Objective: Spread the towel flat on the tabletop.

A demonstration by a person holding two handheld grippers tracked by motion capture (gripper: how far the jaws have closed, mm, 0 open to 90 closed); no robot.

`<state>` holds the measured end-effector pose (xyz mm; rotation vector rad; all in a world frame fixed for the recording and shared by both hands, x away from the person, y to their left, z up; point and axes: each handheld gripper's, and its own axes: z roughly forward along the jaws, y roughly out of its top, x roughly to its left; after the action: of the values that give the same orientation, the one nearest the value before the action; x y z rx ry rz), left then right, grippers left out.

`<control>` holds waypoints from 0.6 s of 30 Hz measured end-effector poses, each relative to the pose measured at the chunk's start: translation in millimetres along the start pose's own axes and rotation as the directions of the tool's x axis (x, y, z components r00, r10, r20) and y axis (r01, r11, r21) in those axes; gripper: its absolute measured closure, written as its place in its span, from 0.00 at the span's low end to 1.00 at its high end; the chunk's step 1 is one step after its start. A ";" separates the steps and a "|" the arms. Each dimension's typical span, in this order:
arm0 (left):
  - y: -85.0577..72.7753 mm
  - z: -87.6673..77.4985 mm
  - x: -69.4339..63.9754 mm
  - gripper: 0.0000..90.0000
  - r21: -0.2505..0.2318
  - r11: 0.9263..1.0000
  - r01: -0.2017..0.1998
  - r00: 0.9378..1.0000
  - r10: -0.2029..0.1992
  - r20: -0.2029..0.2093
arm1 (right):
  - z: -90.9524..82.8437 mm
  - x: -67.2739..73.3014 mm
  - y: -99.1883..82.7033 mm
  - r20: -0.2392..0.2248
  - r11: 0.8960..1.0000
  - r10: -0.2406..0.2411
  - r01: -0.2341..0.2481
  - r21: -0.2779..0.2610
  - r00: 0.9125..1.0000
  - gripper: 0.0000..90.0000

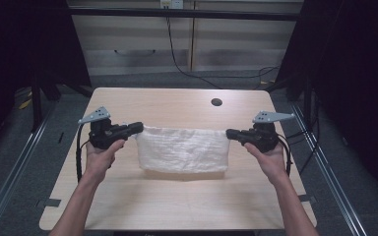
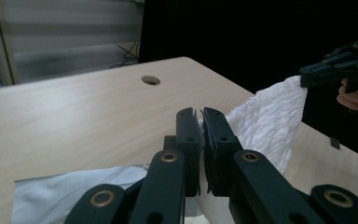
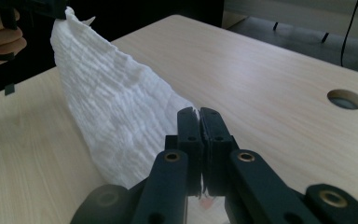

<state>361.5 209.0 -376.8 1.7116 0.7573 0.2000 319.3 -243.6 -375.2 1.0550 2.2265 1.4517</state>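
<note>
Jaws of the left gripper (image 1: 137,129) are pinched tight on the left top corner of a white cloth (image 1: 183,150); in the left gripper view the two black jaws stand almost together with a thin edge of the cloth (image 2: 265,122) caught between them. The person's left hand (image 1: 101,152) wraps the gripper's body from below, a grey three-cornered plate sits on top of it, and a black cable loops down beside the wrist.

Between the two grippers the cloth hangs as a wide, crinkled sheet, its top edge stretched nearly level from one corner to the other with a slight sag in the middle. It hangs over the light wooden tabletop (image 1: 128,196); in the high view its lower edge looks just above its shadow on the wood, though whether it touches there I cannot tell. A round hole (image 1: 216,102) lies in the tabletop behind the cloth, toward the far edge.

At the right, the right gripper (image 1: 229,133) has its jaws clamped on the cloth's right top corner; the right gripper view shows them nearly closed on the fabric (image 3: 116,112), which runs away from them up to the other gripper at that view's top left. The right hand (image 1: 268,157) holds this gripper from beneath, and a grey plate tops it as well.
</note>
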 end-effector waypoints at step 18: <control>55.4 19.0 21.8 0.96 -0.009 1.000 0.003 0.997 -0.004 -0.077 | 5.0 -31.4 68.9 0.028 0.999 0.008 -0.007 -0.050 1.000 0.98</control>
<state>408.9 201.0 -336.9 1.7017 0.8151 0.2678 373.1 -246.7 -321.8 1.0624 2.1573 1.4785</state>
